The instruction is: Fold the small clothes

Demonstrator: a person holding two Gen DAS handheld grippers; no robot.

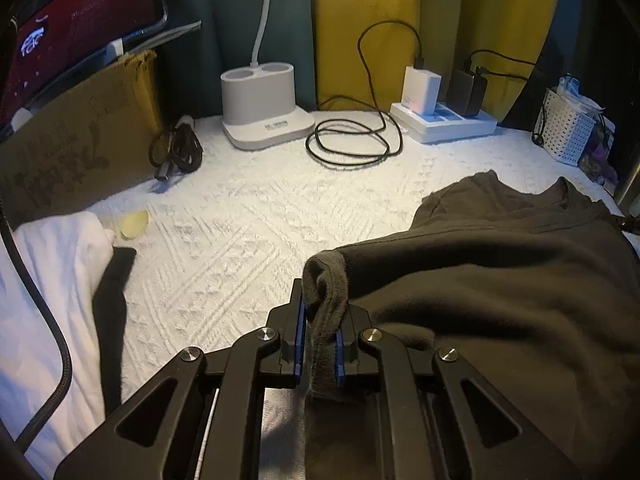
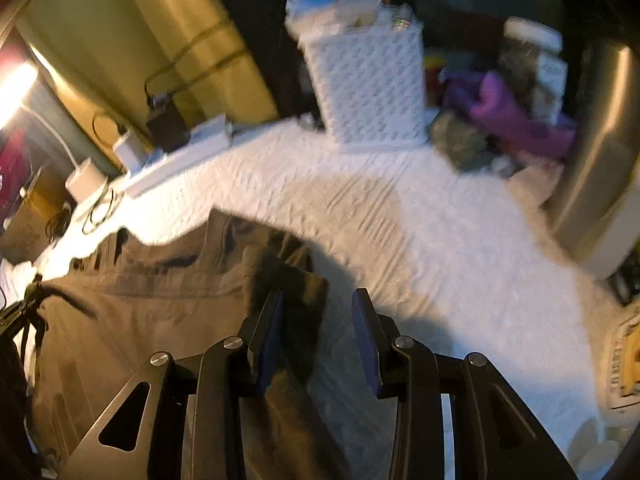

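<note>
Left gripper (image 1: 322,322): fingers clamped on hem of dark shirt (image 1: 500,280), frame bottom centre. Right gripper (image 2: 318,320): fingers parted, shirt corner between, not pinched.

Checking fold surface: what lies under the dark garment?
The dark garment lies on the white textured cloth, bare around it. Whatever sits beneath the fabric is covered.
</note>
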